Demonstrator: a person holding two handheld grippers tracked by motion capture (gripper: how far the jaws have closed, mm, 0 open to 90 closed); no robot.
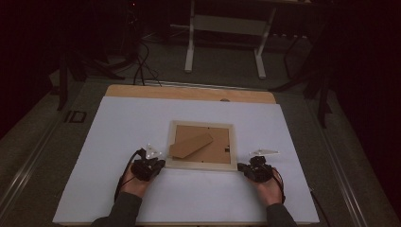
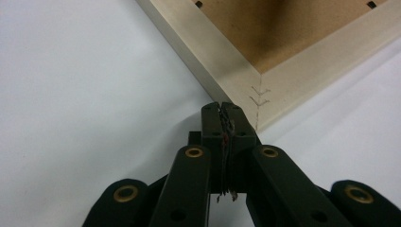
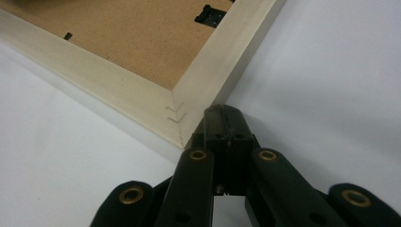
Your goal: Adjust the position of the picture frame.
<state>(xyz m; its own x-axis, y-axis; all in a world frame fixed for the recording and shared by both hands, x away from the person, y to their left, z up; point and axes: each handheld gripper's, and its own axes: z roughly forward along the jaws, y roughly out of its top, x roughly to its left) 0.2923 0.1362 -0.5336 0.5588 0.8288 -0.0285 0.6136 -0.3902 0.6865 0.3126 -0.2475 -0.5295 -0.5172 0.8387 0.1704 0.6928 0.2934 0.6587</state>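
Note:
A pale wooden picture frame [image 1: 201, 165] lies face down on the white board [image 1: 118, 132], its brown backing and folded cardboard stand [image 1: 191, 144] facing up. My left gripper [image 1: 160, 164] is shut, and its tips [image 2: 221, 106] rest against the outer left side of the frame [image 2: 227, 71], just by the near-left corner. My right gripper [image 1: 241, 167] is also shut, and its tips [image 3: 222, 111] press the outer right side of the frame [image 3: 123, 90] at the near-right corner. Neither pair of jaws holds anything.
The white board covers a wooden table whose far edge [image 1: 189, 93] shows as a tan strip. A black hanger clip [image 3: 210, 15] sits on the frame's backing. Beyond the table stand white desk legs [image 1: 190, 42] and floor cables [image 1: 139, 61] in the dark.

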